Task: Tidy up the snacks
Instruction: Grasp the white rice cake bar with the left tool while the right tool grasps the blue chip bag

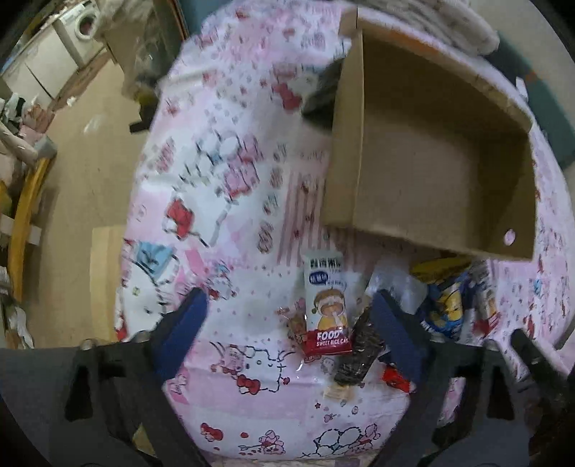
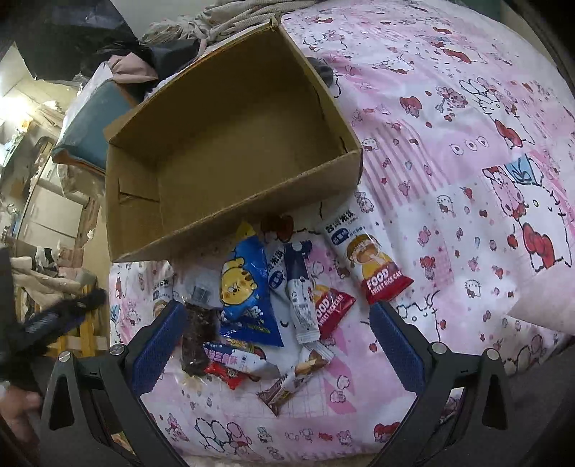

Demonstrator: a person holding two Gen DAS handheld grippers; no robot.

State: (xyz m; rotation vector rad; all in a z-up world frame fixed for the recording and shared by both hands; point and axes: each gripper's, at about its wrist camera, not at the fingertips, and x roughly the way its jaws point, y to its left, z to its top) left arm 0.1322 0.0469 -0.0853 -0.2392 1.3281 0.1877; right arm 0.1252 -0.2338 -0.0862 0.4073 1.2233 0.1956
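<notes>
An open, empty cardboard box [image 1: 438, 172] [image 2: 230, 143] sits on a pink cartoon-print bedspread [image 1: 222, 201] [image 2: 449, 125]. A pile of snack packets lies in front of it: a white-and-red sweet rice cake bar [image 1: 327, 312] [image 2: 366, 258], a blue bag with a yellow cartoon [image 2: 244, 287] [image 1: 445, 305], a dark bar [image 1: 361, 352] [image 2: 196, 337] and several small wrappers. My left gripper [image 1: 291, 323] is open, hovering over the rice cake bar. My right gripper [image 2: 276, 341] is open over the pile.
Folded clothes and a teal box [image 2: 97, 118] lie behind the cardboard box. The bed's left edge drops to a tan floor [image 1: 90, 172] with a washing machine [image 1: 81, 30] and clutter. The left gripper shows at the far left of the right wrist view [image 2: 54, 319].
</notes>
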